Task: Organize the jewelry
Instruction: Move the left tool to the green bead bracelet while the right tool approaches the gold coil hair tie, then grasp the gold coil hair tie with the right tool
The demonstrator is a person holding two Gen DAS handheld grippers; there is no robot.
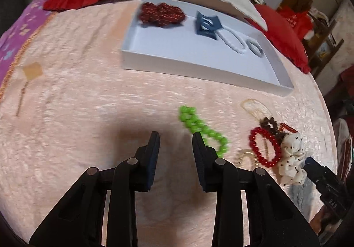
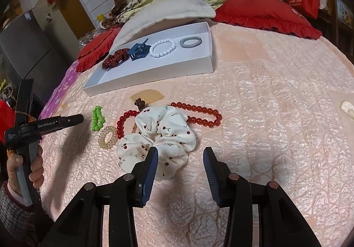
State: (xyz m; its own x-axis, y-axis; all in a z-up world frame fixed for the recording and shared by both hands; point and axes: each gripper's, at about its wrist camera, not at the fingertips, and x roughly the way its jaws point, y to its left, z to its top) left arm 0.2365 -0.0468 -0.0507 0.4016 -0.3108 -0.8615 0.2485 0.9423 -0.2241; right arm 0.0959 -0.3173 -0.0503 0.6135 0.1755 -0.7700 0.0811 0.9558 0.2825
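We see the shallow white cardboard box (image 2: 154,69) lying on the pink quilted bedspread (image 2: 265,114), at about eleven o'clock from our right gripper (image 2: 180,171), and it holds four pieces in a row: a dark red beaded bracelet (image 2: 115,58), a blue plastic claw hair clip (image 2: 139,49), a white beaded bracelet (image 2: 162,48) and a grey woven bangle (image 2: 190,41). The clip touches both the dark red beads and the white bracelet; the bangle lies just beside the white one. Loose on the bedspread near the box lie a green beaded bracelet (image 2: 97,118), a small clear coiled hair tie (image 2: 107,137), a long red beaded strand (image 2: 199,114) and a white cherry-print fabric scrunchie (image 2: 163,136) that rests over part of the red strand. Our right gripper hovers with its jaws spread wide and empty, the scrunchie just beyond its left finger at twelve o'clock. Our left gripper (image 1: 176,158) is likewise spread and holds nothing, with the green bracelet at one o'clock, partly behind its right finger. A cream pillow (image 2: 168,12) and a red frilled cushion (image 2: 265,14) lie past the box.
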